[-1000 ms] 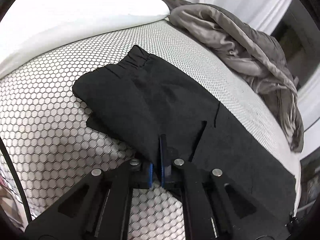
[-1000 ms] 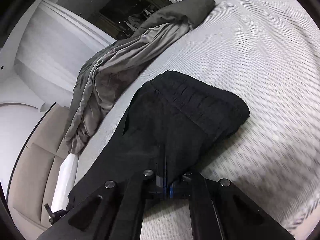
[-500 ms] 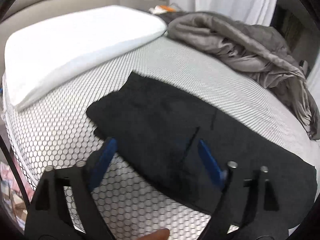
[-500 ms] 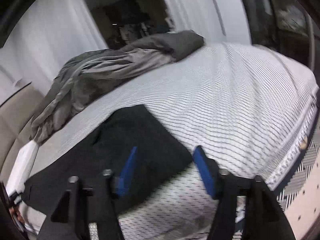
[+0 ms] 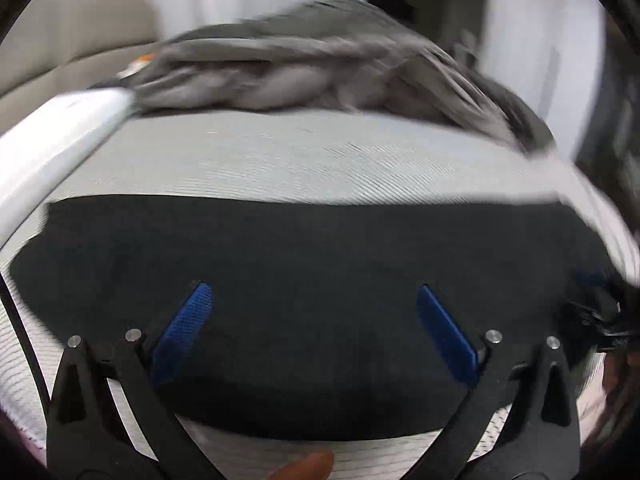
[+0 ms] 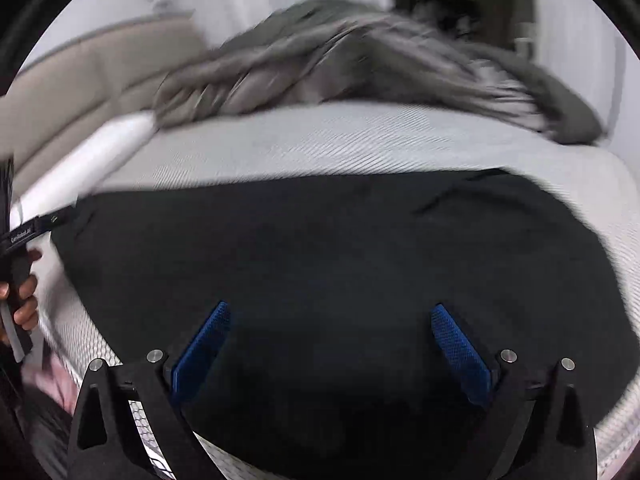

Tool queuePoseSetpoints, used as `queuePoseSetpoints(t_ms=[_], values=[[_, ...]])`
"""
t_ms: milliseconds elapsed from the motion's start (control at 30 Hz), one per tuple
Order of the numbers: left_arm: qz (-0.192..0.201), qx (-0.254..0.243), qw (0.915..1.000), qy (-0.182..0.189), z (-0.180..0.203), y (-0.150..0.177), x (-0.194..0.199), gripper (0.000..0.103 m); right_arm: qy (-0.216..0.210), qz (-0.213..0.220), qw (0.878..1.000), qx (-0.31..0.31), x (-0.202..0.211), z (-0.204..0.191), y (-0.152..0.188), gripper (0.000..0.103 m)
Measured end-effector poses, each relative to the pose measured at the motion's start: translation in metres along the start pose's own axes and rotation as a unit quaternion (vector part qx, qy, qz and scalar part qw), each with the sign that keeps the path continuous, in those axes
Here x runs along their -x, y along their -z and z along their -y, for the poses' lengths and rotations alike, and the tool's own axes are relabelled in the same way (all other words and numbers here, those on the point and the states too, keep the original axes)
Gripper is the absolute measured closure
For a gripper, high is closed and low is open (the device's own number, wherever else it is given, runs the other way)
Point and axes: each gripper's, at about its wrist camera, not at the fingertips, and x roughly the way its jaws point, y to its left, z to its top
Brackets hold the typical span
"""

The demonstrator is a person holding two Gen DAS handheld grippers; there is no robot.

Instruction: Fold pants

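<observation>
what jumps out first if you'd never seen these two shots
The black pants lie as a broad dark band across the pale mattress, filling the middle of both views. The left gripper and right gripper hang over them, blue pads spread wide. A rumpled grey blanket is heaped behind.

The right gripper [image 6: 330, 342] hangs with jaws spread wide above black pants [image 6: 320, 264] lying flat on a white mattress [image 6: 320, 140]. A crumpled grey blanket [image 6: 360, 60] lies beyond; everything is motion-blurred.
</observation>
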Motion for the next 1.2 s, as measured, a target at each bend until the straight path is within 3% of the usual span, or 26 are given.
queuePoseSetpoints(t_ms=[100, 133, 200, 267, 367, 400, 433, 500, 600, 667, 733, 833, 933, 967, 1033, 1100, 1167, 1200], values=[[-0.084, -0.084, 0.9926, 0.023, 0.049, 0.026, -0.032, 0.001, 0.007, -0.038, 0.997, 0.073, -0.024, -0.019, 0.015, 0.001], [-0.098, -0.106, 0.9894, 0.019, 0.057, 0.033, -0.039, 0.001, 0.013, -0.04, 0.996, 0.084, -0.026, -0.017, 0.02, 0.001], [-0.088, -0.118, 0.9888, 0.028, 0.058, 0.036, -0.038, 0.0, 0.032, -0.033, 0.996, 0.079, -0.017, 0.008, 0.029, 0.002], [-0.106, -0.092, 0.9891, 0.043, 0.047, 0.034, -0.039, 0.0, 0.078, -0.023, 0.995, 0.055, 0.002, 0.051, 0.038, 0.002], [-0.119, -0.071, 0.9889, 0.054, 0.035, 0.032, -0.042, 0.0, 0.223, -0.016, 0.975, -0.008, 0.025, 0.136, 0.058, 0.002], [-0.123, -0.076, 0.9883, 0.048, 0.036, 0.031, -0.042, 0.0, 0.23, -0.015, 0.972, -0.033, 0.029, 0.151, 0.062, 0.002], [-0.127, -0.08, 0.9878, 0.041, 0.037, 0.029, -0.043, 0.001, 0.205, -0.014, 0.975, -0.08, 0.038, 0.17, 0.066, 0.002], [-0.128, -0.07, 0.9884, 0.042, 0.041, 0.023, -0.034, 0.008, 0.198, 0.004, 0.975, -0.103, 0.051, 0.173, 0.063, 0.002], [-0.098, -0.059, 0.9907, 0.074, 0.048, 0.007, -0.026, 0.009, 0.193, 0.061, 0.975, -0.094, 0.077, 0.146, 0.046, 0.002], [-0.09, -0.061, 0.9907, 0.082, 0.062, 0.0, -0.028, 0.009, 0.154, 0.078, 0.982, -0.079, 0.075, 0.117, 0.03, 0.002], [-0.096, -0.063, 0.9899, 0.084, 0.075, -0.005, -0.037, 0.009, 0.103, 0.054, 0.992, -0.053, 0.049, 0.082, 0.014, 0.001], [-0.112, -0.084, 0.987, 0.079, 0.097, -0.005, -0.055, 0.009, 0.07, -0.005, 0.997, 0.006, 0.0, 0.031, -0.002, 0.002], [-0.127, -0.114, 0.9845, 0.039, 0.093, 0.001, -0.067, 0.009, 0.047, -0.031, 0.992, 0.111, -0.033, -0.015, 0.003, 0.002], [-0.13, -0.111, 0.9847, 0.033, 0.083, 0.004, -0.067, 0.007, 0.057, -0.031, 0.987, 0.149, -0.036, -0.019, 0.009, 0.002], [-0.131, -0.094, 0.9866, 0.021, 0.062, 0.009, -0.067, 0.002, 0.072, -0.028, 0.987, 0.141, -0.03, 0.007, 0.022, 0.002], [-0.134, -0.067, 0.9888, -0.003, 0.032, 0.012, -0.065, 0.001, 0.101, -0.024, 0.993, 0.065, -0.017, 0.06, 0.025, 0.002], [-0.134, -0.037, 0.9902, -0.012, 0.009, 0.014, -0.063, 0.001, 0.166, -0.015, 0.986, -0.02, 0.002, 0.123, 0.034, 0.009], [-0.134, -0.029, 0.9905, -0.013, 0.002, 0.013, -0.061, 0.002, 0.198, -0.01, 0.98, -0.036, 0.007, 0.136, 0.036, 0.009]])
